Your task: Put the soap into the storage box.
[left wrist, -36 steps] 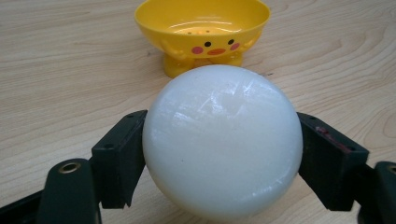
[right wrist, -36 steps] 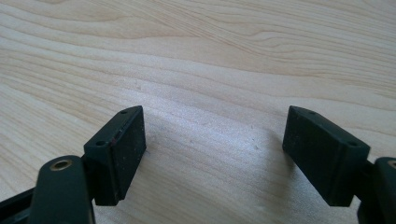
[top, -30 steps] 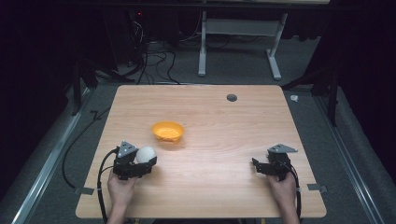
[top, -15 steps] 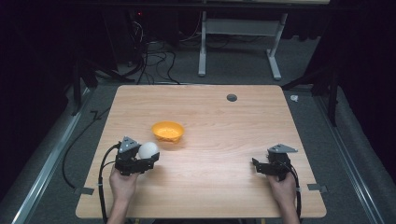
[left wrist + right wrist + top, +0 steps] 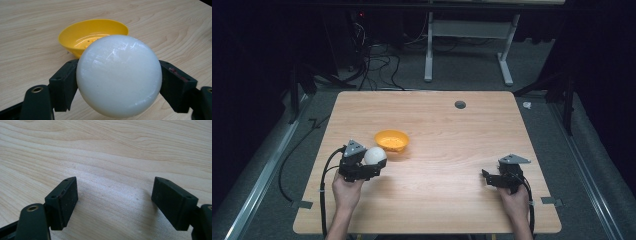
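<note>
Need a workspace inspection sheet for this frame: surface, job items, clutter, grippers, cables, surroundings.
Surface: wooden table, light grain, round dark hole near the far edge.
Job's things: white ball held clear of the table; yellow bowl just beyond it, upright, nothing seen inside.
Clutter: nothing seen on the table.
Grippers: left gripper has its jaws shut on the white ball; right gripper has its jaws open with nothing between them, low over bare wood.
Cables: black cable trails from the left gripper off the table's left edge; tangled cables on the floor beyond.
Surroundings: dark room, grey carpet, white desk frame behind.
</note>
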Motion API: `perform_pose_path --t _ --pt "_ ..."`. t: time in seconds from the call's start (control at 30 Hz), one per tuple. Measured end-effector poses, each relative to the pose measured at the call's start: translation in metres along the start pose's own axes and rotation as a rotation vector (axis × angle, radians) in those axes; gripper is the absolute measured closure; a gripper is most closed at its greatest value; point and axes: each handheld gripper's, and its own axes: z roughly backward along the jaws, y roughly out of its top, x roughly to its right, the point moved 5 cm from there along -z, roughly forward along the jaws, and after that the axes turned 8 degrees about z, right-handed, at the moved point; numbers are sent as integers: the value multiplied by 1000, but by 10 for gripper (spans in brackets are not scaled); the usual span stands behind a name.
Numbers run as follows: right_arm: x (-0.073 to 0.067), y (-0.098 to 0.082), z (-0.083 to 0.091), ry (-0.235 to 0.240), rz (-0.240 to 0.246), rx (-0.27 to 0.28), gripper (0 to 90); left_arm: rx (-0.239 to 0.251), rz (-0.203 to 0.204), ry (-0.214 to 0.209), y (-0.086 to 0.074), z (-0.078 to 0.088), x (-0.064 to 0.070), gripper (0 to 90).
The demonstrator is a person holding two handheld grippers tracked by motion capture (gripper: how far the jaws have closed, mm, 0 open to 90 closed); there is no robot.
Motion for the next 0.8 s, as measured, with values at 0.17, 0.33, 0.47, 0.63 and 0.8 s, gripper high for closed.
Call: perform_pose_path --t 0.17,0.33,0.47,0.63,0.8 --pt "0 0 0 0 2 0 220 2 17 -13 4 -1 0 240" --pt "0 0 0 0 1 0 220 -2 10 -14 10 -2 0 239" --pt "0 0 0 0 1 0 220 -7 13 -19 14 -4 0 240" --pt "0 0 0 1 0 0 220 -12 8 -25 18 -7 1 240" --pt "0 0 0 1 0 0 220 -13 6 -29 24 -9 1 240"
